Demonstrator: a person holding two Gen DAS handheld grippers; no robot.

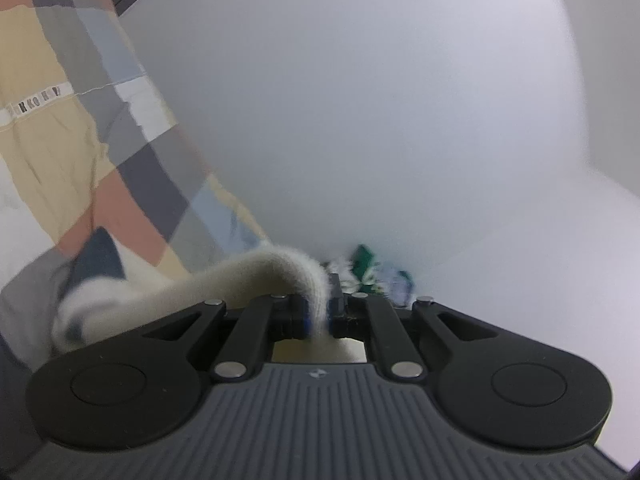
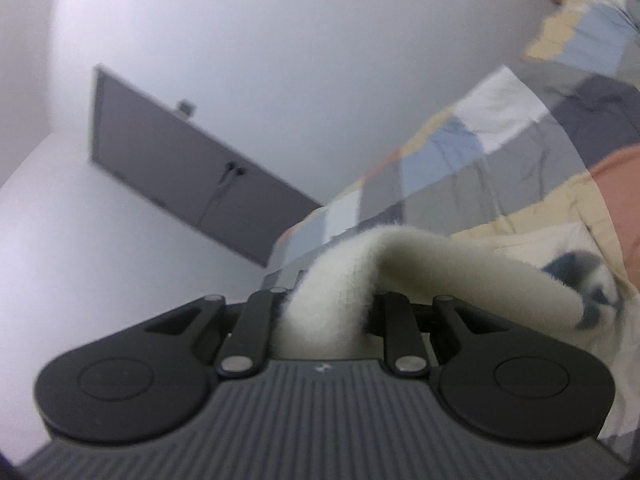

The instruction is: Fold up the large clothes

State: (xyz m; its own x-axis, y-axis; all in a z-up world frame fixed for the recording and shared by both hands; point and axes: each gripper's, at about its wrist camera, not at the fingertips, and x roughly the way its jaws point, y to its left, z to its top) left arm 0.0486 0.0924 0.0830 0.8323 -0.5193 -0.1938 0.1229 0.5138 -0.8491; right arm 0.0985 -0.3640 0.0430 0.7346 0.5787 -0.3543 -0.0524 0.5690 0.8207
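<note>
A cream fuzzy garment [image 1: 256, 272] with dark patches is lifted off a bed. In the left wrist view my left gripper [image 1: 318, 312] is shut on a narrow fold of it, and the cloth trails away to the left. In the right wrist view my right gripper [image 2: 328, 304] is shut on a thicker bunch of the same cream garment [image 2: 440, 264], which drapes off to the right. Both grippers point almost level toward a white wall. The fingertips are hidden by the cloth.
A patchwork bed cover [image 1: 80, 120] in tan, grey, blue and rust lies at the left of the left view, and the same bed cover [image 2: 520, 140] at the right of the right view. A dark wall panel [image 2: 180, 176] hangs on the white wall. Small green and white items [image 1: 368, 268] sit beyond the left gripper.
</note>
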